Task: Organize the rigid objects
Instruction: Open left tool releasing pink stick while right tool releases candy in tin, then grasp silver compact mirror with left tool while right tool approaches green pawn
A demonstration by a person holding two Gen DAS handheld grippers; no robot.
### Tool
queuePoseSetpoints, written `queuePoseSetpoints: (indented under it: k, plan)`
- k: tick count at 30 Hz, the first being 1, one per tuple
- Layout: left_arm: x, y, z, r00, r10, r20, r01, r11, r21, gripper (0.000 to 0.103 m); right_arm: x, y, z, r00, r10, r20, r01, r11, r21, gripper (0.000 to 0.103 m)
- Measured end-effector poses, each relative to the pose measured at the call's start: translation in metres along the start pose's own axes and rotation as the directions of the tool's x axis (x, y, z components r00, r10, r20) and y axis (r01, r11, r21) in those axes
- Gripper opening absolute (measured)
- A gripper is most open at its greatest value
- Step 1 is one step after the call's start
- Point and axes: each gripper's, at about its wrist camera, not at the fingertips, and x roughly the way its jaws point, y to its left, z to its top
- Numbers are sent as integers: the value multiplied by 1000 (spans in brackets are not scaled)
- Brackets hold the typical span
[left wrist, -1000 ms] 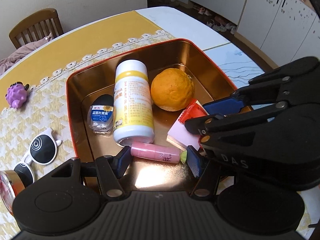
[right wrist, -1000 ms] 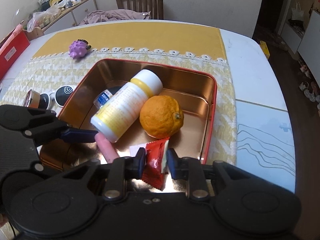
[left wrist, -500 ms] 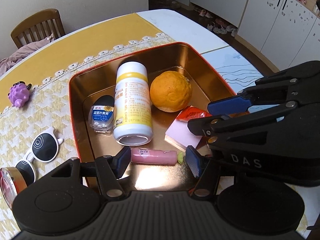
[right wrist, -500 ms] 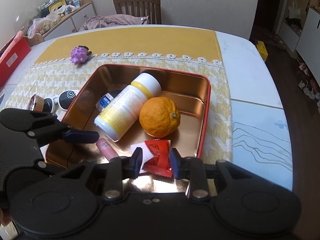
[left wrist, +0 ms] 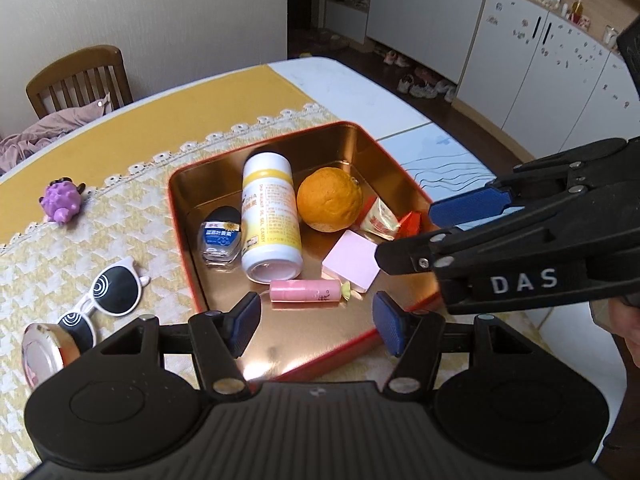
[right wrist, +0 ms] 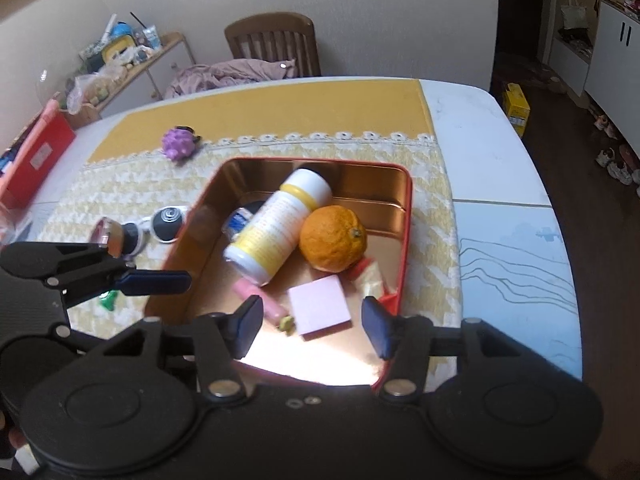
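A red-rimmed gold tin tray (left wrist: 188,240) (right wrist: 406,216) holds a white and yellow bottle (left wrist: 270,216) (right wrist: 276,232), an orange (left wrist: 330,198) (right wrist: 334,238), a small blue-labelled jar (left wrist: 220,238), a pink tube (left wrist: 306,291), a pink block (left wrist: 352,266) (right wrist: 320,308) and a red and white packet (left wrist: 386,222) (right wrist: 370,276). My left gripper (left wrist: 316,320) is open and empty above the tray's near edge. My right gripper (right wrist: 312,328) is open and empty above the tray's near right part.
White sunglasses (left wrist: 106,296) and a round compact (left wrist: 40,354) lie left of the tray on the yellow cloth. A purple toy (left wrist: 60,200) (right wrist: 180,146) sits further back. A wooden chair (right wrist: 272,42) stands behind the table. White cabinets (left wrist: 520,60) are to the right.
My right gripper let go of the red packet, opened wide and drew back upward. The packet now lies in the tray by the orange. My left gripper also rose away from the tray.
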Motion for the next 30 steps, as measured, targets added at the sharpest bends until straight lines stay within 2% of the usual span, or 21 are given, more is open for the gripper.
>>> queuePoseSetpoints:
  k: [3, 5, 9, 14, 17, 20, 23, 26, 30]
  plan:
    - [-14, 3, -6, 1000, -9, 24, 9, 1000, 0, 61, -9, 6, -5, 1000, -7, 12, 7, 1000, -6, 55]
    - [-22, 6, -10, 999, -14, 41, 14, 1000, 5, 61, -16, 9, -9, 1000, -8, 28, 8, 1000, -3, 65]
    - [-38, 16, -20, 997, -17, 73, 17, 1000, 3, 61, -26, 18, -14, 998, -14, 54, 14, 1000, 8, 66]
    - [-55, 33, -31, 995, -18, 102, 19, 1000, -16, 61, -36, 37, -21, 996, -4, 89, 3, 1000, 13, 74]
    - [-66, 46, -38, 992, -1, 129, 5, 999, -31, 70, -40, 52, -25, 994, 14, 109, -16, 1000, 12, 83]
    - [-77, 59, -45, 987, 20, 161, -13, 999, -44, 73, -41, 72, -27, 991, 27, 131, -25, 1000, -16, 94]
    - [-87, 75, -51, 982, 38, 186, -27, 998, -60, 80, -41, 91, -28, 987, 35, 154, -33, 999, -17, 98]
    - [-95, 93, -58, 977, 49, 207, -34, 996, -79, 80, -38, 104, -28, 985, 43, 168, -43, 999, 1, 103]
    - [-104, 118, -68, 973, 62, 223, -39, 994, -107, 80, -33, 126, -28, 982, 63, 179, -62, 998, -12, 103]
